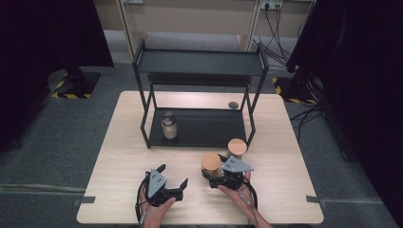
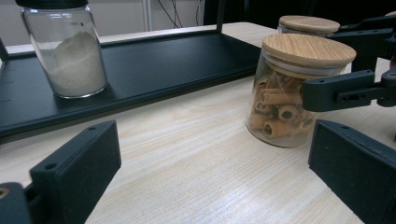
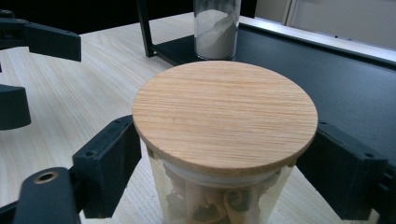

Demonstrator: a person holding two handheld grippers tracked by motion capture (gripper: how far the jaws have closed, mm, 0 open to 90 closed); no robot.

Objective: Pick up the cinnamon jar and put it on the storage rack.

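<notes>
A glass jar with a wooden lid (image 3: 224, 112), full of brown rolled pieces, stands on the table in front of the black rack. My right gripper (image 3: 229, 163) holds it just below the lid, one jaw against each side of the glass. The high view has that gripper (image 1: 211, 169) at the same jar (image 1: 210, 160). To its left my left gripper (image 1: 173, 175) rests on the table, open and empty. In the left gripper view, the left gripper (image 2: 217, 172) faces the jar (image 2: 285, 107) from a short way off.
A second wooden-lidded jar (image 1: 237, 146) stands just behind the held one. A jar of white powder (image 1: 169, 126) sits at the left end of the rack's lower shelf (image 1: 214, 128). The upper shelf (image 1: 199, 62) carries nothing. A small dark disc (image 1: 233, 105) lies behind the rack.
</notes>
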